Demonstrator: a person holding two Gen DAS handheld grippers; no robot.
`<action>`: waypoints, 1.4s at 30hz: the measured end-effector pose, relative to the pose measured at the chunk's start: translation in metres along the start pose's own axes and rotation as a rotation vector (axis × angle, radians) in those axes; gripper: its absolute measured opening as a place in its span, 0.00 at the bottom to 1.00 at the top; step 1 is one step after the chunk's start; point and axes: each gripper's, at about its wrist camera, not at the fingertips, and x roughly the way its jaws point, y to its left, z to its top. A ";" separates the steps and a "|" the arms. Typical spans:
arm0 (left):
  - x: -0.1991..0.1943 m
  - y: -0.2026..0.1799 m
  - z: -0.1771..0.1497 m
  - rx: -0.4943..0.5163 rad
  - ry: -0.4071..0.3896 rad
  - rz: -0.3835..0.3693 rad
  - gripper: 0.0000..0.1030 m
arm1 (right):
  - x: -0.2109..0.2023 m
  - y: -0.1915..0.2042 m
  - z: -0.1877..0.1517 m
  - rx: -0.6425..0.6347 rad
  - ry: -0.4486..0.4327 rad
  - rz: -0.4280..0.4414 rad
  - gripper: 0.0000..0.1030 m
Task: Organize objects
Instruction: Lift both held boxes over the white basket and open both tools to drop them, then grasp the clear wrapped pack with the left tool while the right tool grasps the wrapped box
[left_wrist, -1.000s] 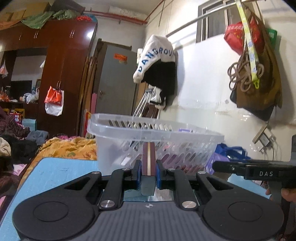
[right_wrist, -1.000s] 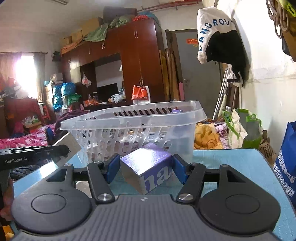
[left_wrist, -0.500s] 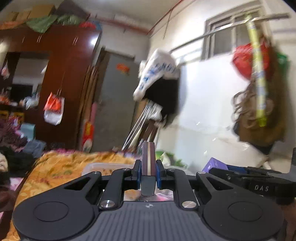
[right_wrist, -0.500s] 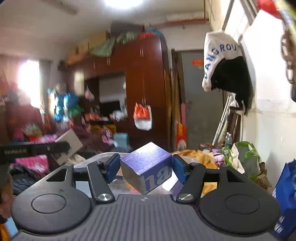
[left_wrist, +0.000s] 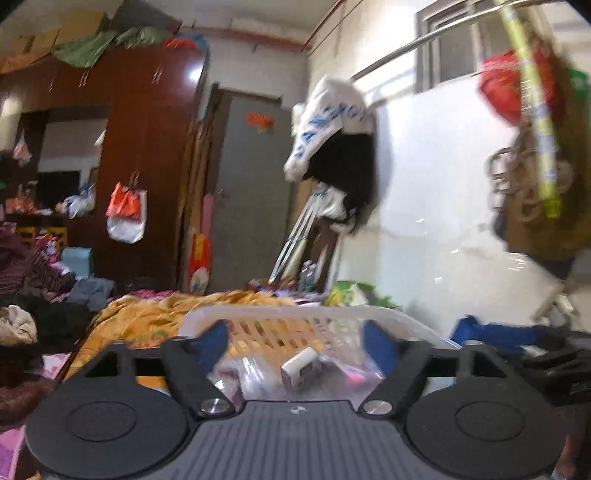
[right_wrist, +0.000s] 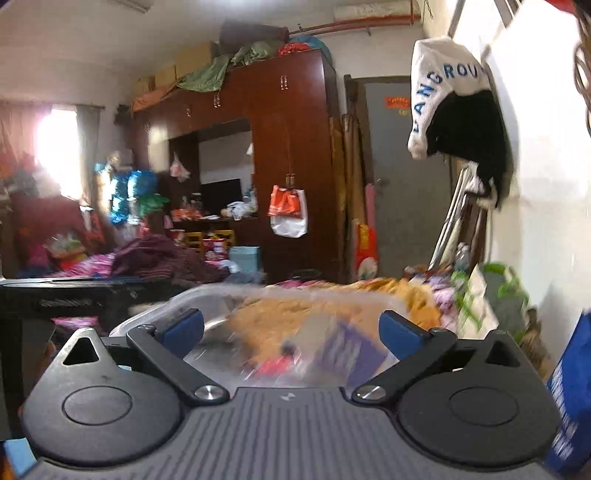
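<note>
Both grippers are seen spread wide with nothing between the pads: the left gripper (left_wrist: 293, 338) at lower centre of its frame, the right gripper (right_wrist: 291, 326) at lower centre of its own. A clear slotted basket (left_wrist: 391, 317) is held in view just beyond both sets of fingers, its rim crossing the lower middle of each frame. Inside it, in the left view, a small white-and-purple box (left_wrist: 301, 366) is seen lying tilted on the basket floor at lower centre. In the right view a purple box (right_wrist: 351, 350) is smeared by motion blur at lower centre-right, inside the basket outline; whether it is at rest or falling cannot be told. Other items in the basket are too blurred to name. An orange blanket (left_wrist: 147, 317) is visible behind the basket, centre left, and a blue bag (right_wrist: 570, 398) at the right edge of the right view. The drop-off step is judged to be at or near its end. Risks from here: a box may bounce or land on edge and tip against the slotted wall; the basket rim may be clipped by a finger if a gripper is drawn back low, and the light basket shifted.
</note>
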 end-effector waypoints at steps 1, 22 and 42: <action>-0.011 -0.003 -0.011 0.020 0.003 -0.015 0.94 | -0.004 0.005 -0.012 -0.017 0.029 0.007 1.00; 0.011 -0.012 -0.083 0.047 0.307 -0.040 0.94 | 0.015 0.008 -0.076 0.079 0.243 0.114 0.84; 0.042 -0.034 -0.100 0.139 0.433 0.037 0.47 | -0.002 -0.005 -0.077 0.159 0.104 0.065 0.84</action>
